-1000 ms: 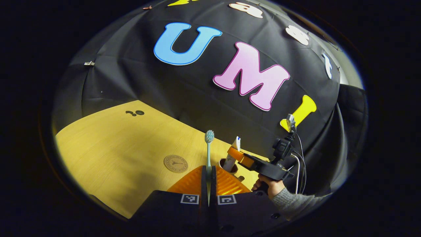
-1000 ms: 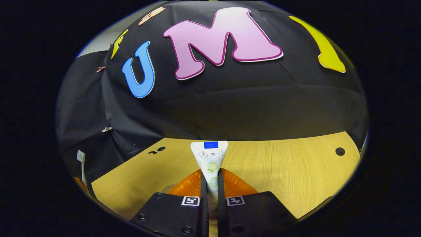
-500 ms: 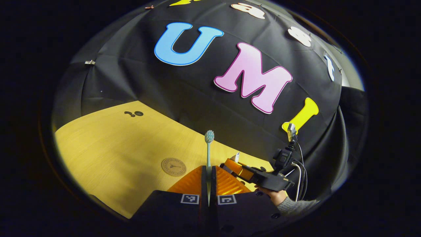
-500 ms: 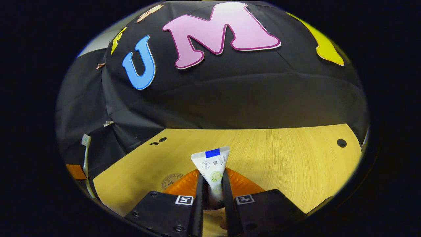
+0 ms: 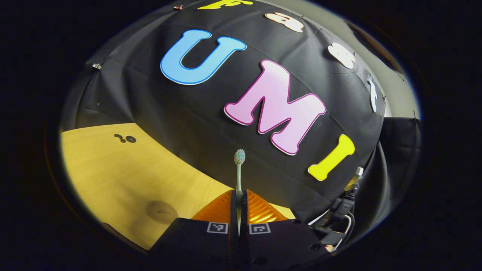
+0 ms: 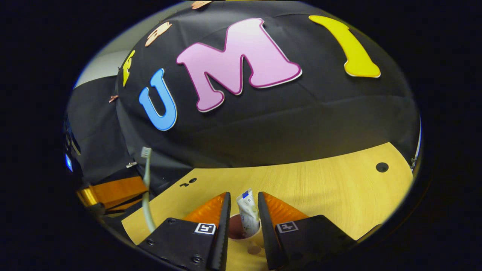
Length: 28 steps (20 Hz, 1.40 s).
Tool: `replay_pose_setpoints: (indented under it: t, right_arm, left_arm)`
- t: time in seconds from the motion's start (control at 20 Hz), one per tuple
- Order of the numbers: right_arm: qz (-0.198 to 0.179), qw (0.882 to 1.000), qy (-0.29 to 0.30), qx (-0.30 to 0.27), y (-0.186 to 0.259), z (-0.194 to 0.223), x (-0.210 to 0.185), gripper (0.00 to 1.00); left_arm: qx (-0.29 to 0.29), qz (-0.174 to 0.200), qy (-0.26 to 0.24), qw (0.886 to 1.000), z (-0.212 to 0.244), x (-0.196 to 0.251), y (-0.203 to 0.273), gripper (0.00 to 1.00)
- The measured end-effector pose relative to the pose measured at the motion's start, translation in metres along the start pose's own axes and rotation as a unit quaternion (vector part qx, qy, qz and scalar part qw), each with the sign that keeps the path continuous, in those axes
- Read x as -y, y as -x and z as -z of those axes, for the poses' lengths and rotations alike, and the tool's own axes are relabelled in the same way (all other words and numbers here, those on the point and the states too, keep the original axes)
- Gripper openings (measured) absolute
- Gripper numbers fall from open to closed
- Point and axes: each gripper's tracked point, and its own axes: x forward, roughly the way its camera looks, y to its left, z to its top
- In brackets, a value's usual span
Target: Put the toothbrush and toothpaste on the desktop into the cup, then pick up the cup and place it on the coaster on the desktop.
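The left tool [image 5: 238, 210] is clamped on the light, stiff toothbrush [image 5: 238, 169] low on its handle, while the right tool [image 6: 243, 222], fingers apart, straddles the soft toothpaste [image 6: 248, 214] standing in the cup [image 6: 235, 229].

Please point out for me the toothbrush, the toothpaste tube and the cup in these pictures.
toothbrush [image 5: 239, 156]: left gripper view, on the bristle head.
toothpaste tube [image 6: 248, 210]: right gripper view, on the tube body above the cup.
cup [image 6: 258, 238]: right gripper view, on the rim.
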Motion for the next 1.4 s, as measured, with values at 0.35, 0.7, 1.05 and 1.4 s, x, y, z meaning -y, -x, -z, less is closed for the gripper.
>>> replay_pose_setpoints:
  t: [0.35, 0.7, 1.05, 1.4]
  right_arm:
    - [0.022, 0.999, 0.023, -0.042, 0.050, 0.026, 0.032, 0.44]
    - [0.024, 0.996, 0.010, -0.087, 0.071, 0.070, 0.042, 0.43]
    - [0.008, 0.994, 0.024, -0.104, 0.073, 0.084, 0.036, 0.44]
    - [0.000, 0.990, 0.028, -0.140, 0.067, 0.098, 0.032, 0.46]
  left_arm:
    - [0.023, -0.002, -0.016, 1.000, 0.017, 0.000, -0.055, 0.06]
    - [0.013, -0.045, -0.050, 0.998, 0.067, -0.026, -0.093, 0.06]
    - [0.005, -0.088, -0.080, 0.993, 0.106, -0.046, -0.092, 0.06]
    - [-0.010, -0.082, -0.138, 0.987, 0.123, -0.044, -0.079, 0.15]
